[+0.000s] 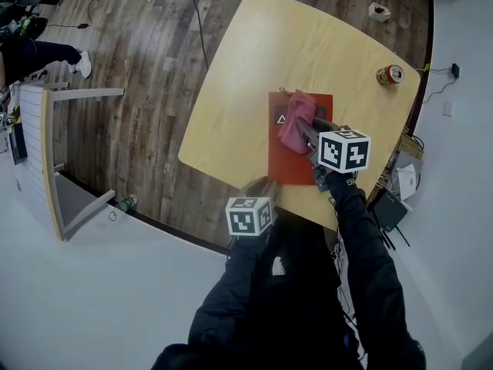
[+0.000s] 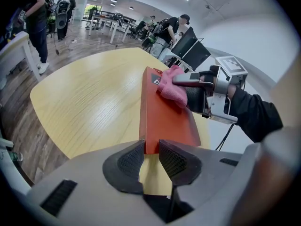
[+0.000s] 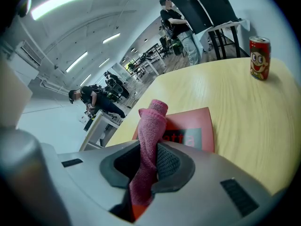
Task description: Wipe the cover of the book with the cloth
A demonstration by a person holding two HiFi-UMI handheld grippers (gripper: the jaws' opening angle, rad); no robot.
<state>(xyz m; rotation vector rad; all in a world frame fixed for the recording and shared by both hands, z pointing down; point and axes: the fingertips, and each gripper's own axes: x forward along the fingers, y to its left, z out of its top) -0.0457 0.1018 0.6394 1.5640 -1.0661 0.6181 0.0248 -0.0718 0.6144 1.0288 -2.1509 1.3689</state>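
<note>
A red book [image 1: 289, 164] lies flat on the yellow table [image 1: 254, 60], towards its near edge. A pink cloth [image 1: 294, 122] rests on the cover's far half. My right gripper [image 1: 308, 133] is shut on the cloth [image 3: 150, 126], which stands up between the jaws over the book [image 3: 197, 126]. My left gripper [image 2: 150, 157] sits at the book's [image 2: 167, 117] near left corner, jaws nearly together with the corner pinched between their tips. From that side the cloth [image 2: 170, 87] and right gripper [image 2: 181, 80] show on the cover.
A red drinks can [image 1: 390, 75] stands at the table's far right, also seen as the can [image 3: 259, 58] in the right gripper view. A small white object [image 1: 378, 11] sits near the far edge. A white frame [image 1: 46, 160] stands on the floor at left.
</note>
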